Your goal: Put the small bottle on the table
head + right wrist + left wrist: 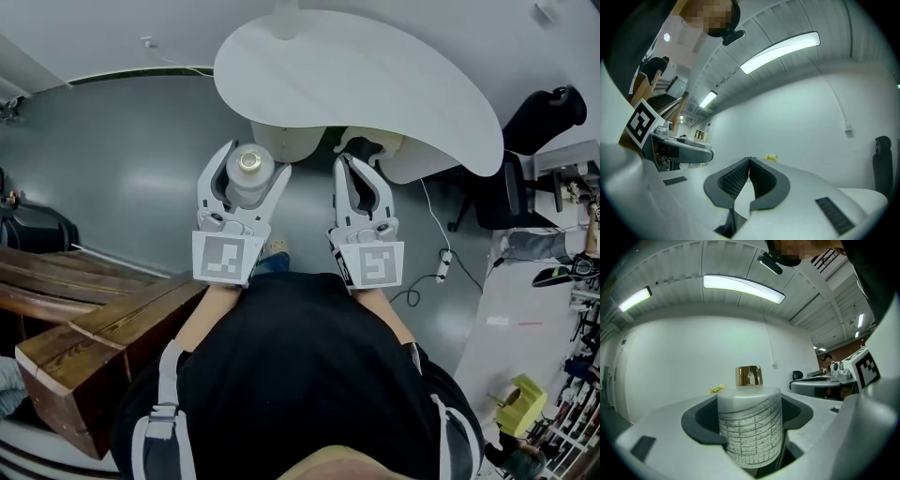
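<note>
Left gripper [251, 161]: jaws pinch the frosted, gold-capped small bottle [750, 427], upright, near the white table [375, 75] | Right gripper [749, 160]: jaws pressed together, empty | Progress: bottle grasped; setting down remains.

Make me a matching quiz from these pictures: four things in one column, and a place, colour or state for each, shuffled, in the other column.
Things
1. small bottle
2. right gripper
3. table
4. bench

Descriptions
A. brown wood, at the left of the head view
B. shut, with nothing between its jaws
C. large white top, ahead of both grippers
D. clamped in the left gripper

Pairs: 1-D, 2-B, 3-C, 4-A
</note>
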